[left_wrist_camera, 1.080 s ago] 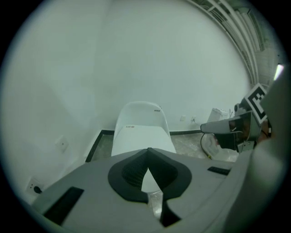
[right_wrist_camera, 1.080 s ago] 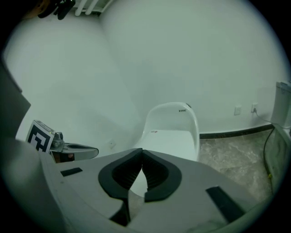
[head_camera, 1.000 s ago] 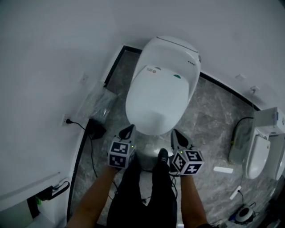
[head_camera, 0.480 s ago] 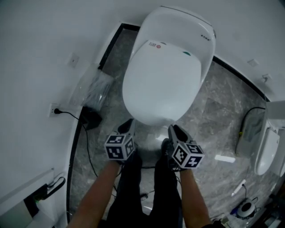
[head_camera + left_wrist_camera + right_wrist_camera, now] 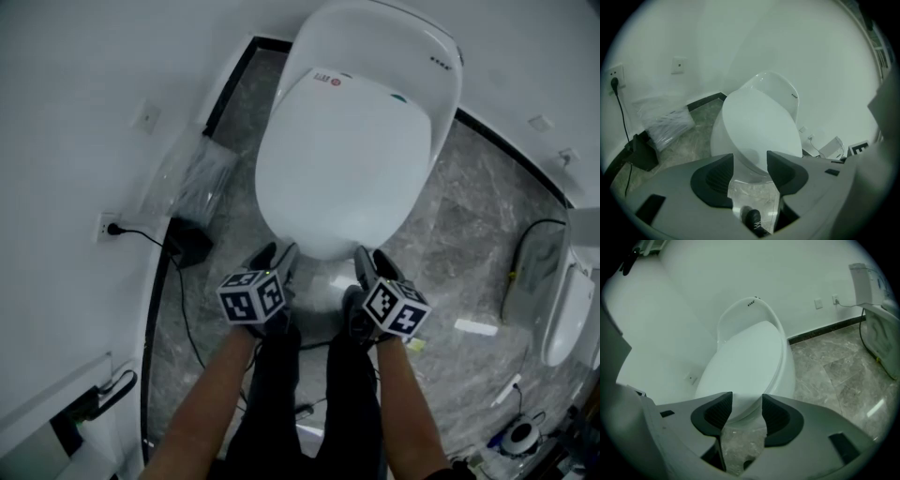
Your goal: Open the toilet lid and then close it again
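A white toilet stands against the wall with its lid (image 5: 342,159) down flat. In the head view both grippers hover just short of the lid's front edge, the left gripper (image 5: 274,255) at its left and the right gripper (image 5: 373,261) at its right. The jaws of both have just been opening and now stand open with nothing between them. In the left gripper view the left gripper (image 5: 750,161) frames the front of the lid (image 5: 757,124) a little beyond its tips. In the right gripper view the right gripper (image 5: 746,404) frames the lid (image 5: 745,362) likewise, apart from it.
A plastic-wrapped package (image 5: 192,183) and a black box (image 5: 190,246) lie by the left wall, with a cable to a wall socket (image 5: 108,228). Another white toilet (image 5: 567,300) stands at the right edge. A white strip (image 5: 475,327) lies on the marble floor. The person's legs (image 5: 309,394) are below the grippers.
Both grippers have sunk toward the lid's front edge and rolled a little. Their jaws, shut a second ago, now stand open. The toilet looms larger in the head view.
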`<state>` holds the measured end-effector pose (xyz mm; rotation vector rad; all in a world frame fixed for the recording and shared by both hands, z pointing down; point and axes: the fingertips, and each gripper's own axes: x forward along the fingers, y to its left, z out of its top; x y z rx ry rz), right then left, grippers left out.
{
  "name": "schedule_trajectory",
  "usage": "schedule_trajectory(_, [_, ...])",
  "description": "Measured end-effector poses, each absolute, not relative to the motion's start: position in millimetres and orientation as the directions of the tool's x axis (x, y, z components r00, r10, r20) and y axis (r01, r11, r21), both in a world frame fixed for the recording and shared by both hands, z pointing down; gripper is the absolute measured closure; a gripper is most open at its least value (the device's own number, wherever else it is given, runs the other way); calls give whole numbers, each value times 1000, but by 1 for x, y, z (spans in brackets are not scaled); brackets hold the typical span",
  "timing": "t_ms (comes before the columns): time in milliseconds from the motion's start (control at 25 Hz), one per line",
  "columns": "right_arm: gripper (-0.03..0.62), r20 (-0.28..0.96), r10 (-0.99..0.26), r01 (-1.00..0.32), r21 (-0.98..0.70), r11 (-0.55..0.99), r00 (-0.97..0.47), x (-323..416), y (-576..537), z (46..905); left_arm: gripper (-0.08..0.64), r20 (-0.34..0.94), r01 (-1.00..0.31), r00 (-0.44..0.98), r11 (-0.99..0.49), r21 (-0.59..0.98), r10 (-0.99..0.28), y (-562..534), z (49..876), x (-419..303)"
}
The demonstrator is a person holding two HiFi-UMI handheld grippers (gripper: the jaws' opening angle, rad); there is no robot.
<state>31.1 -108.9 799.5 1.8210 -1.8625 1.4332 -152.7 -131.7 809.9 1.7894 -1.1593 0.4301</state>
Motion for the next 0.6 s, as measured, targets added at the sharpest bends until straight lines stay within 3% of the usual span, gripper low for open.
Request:
schedule_trajectory(400, [390,675,-693,-773,-572,-274,-254,33,-113,801,344,689,-840,510,-125,528,-515,-139,808,-145])
schedule_trajectory(600, [477,682,-687,-743,-592,-314,-253,39,-111,801,344,694,-844,507,-131,520,-512,-139,804,-146])
